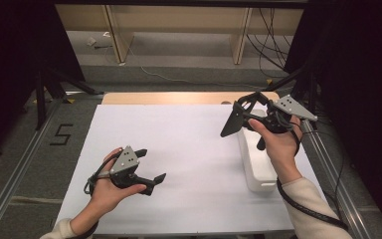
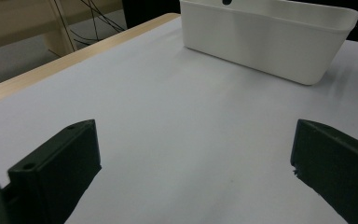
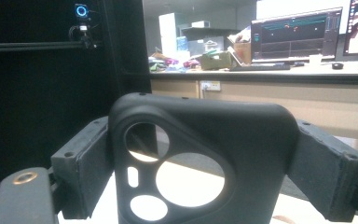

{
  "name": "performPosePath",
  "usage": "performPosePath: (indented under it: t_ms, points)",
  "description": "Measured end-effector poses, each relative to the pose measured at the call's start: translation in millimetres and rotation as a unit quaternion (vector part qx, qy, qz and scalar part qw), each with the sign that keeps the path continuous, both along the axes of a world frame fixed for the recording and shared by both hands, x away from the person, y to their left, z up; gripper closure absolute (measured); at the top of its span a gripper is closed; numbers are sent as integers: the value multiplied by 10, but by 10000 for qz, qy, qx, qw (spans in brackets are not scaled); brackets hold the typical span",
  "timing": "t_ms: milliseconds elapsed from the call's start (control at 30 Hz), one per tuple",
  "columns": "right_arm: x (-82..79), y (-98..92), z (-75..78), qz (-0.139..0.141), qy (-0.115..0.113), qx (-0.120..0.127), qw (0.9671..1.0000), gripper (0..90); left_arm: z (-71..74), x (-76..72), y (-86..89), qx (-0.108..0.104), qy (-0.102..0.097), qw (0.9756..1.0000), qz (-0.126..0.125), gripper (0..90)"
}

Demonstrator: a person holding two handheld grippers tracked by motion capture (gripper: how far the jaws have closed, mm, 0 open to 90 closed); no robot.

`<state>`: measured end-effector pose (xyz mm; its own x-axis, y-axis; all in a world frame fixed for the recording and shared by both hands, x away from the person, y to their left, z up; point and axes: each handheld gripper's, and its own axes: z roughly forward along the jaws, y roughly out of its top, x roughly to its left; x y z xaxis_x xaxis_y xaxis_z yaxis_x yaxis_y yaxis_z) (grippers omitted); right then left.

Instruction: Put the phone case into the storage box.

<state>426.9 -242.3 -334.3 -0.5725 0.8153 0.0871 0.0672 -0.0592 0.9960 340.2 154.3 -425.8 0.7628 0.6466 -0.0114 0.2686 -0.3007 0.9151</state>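
My right gripper (image 1: pixel 244 108) is raised above the far end of the white bin (image 1: pixel 258 172), shut on a black phone case (image 1: pixel 231 122). In the right gripper view the case (image 3: pixel 242 140) stands upright between the two pads, its camera cutouts facing me, with my right gripper (image 3: pixel 205 142) clamping its side edges. My left gripper (image 1: pixel 151 164) rests low over the white table sheet (image 1: pixel 179 144) at the near left, jaws wide apart and empty. In the left gripper view my left gripper (image 2: pixel 193 140) points across the bare sheet toward the white bin (image 2: pixel 265 42).
The wooden table edge (image 1: pixel 179 97) runs along the far side. Metal rails (image 1: pixel 15 174) flank the table, with black stand legs (image 1: pixel 45 89) at the left. Cables (image 1: pixel 271 45) hang by the shelving behind. A desk with monitors (image 3: pixel 296 35) lies far off.
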Motion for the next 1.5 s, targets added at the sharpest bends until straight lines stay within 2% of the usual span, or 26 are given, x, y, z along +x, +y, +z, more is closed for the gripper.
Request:
performPosePath:
  t_ms: [767,1500]
  points:
    - [30,-124,35,-195,-46,70,9998,153,2,4,3,-21,6,10000,12,11]
    - [57,-220,39,-369,-54,40,9993,153,1,5,5,-20,6,10000,12,11]
